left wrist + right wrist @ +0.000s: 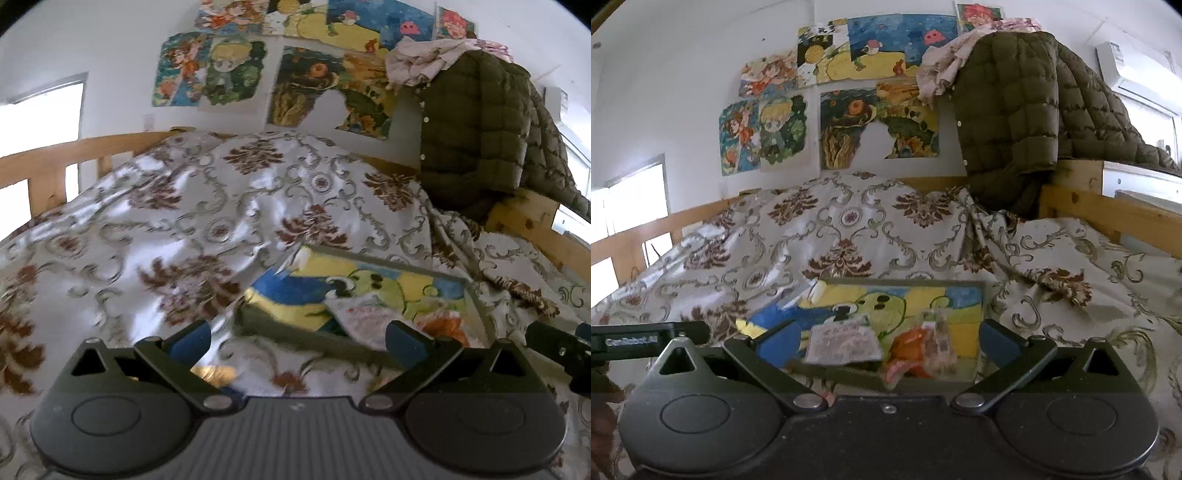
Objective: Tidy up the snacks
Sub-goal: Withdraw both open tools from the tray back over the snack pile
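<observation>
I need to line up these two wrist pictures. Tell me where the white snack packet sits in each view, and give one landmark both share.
Left wrist: the white snack packet lies low and right of centre, on the painted tray, just left of the tool's right finger.
Right wrist: the white snack packet is low, left of centre, beside an orange packet on the same tray.
Shared landmark: the olive quilted jacket hanging at upper right.

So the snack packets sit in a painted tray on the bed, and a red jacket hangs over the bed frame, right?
Nearly. The jacket is olive green, not red, as the right wrist view shows. The snack packets do sit in the painted tray on the bed.
</observation>
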`<move>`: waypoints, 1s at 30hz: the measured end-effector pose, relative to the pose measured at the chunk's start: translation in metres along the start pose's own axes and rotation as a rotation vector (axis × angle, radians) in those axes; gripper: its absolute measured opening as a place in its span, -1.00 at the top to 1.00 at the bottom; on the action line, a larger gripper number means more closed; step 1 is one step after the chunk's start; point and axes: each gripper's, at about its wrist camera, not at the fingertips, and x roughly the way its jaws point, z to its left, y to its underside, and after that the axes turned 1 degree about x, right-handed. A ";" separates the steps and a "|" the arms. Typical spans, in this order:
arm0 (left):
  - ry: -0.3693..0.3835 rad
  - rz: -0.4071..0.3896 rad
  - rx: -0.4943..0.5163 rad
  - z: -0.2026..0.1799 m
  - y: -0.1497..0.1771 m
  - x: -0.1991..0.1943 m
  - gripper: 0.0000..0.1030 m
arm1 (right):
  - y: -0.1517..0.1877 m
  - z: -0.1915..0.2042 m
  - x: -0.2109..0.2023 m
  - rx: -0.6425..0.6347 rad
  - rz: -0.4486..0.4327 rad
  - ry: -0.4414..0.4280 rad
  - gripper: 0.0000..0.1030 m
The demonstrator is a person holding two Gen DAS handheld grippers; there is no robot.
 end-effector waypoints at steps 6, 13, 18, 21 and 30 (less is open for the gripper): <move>-0.010 0.009 -0.002 0.023 0.011 -0.036 -0.99 | 0.013 0.018 -0.027 0.003 0.019 0.000 -0.99; -0.024 0.016 0.042 0.040 0.028 -0.076 -0.99 | 0.028 0.035 -0.057 0.015 0.041 0.011 -0.99; -0.020 0.017 0.129 0.047 0.044 -0.098 -0.99 | 0.041 0.050 -0.076 -0.001 0.058 0.026 -0.99; -0.015 0.015 0.152 0.052 0.049 -0.106 -0.99 | 0.050 0.058 -0.087 0.003 0.072 0.034 -0.99; -0.015 0.047 0.128 0.075 0.063 -0.116 -0.99 | 0.075 0.079 -0.111 0.008 0.127 0.062 -0.99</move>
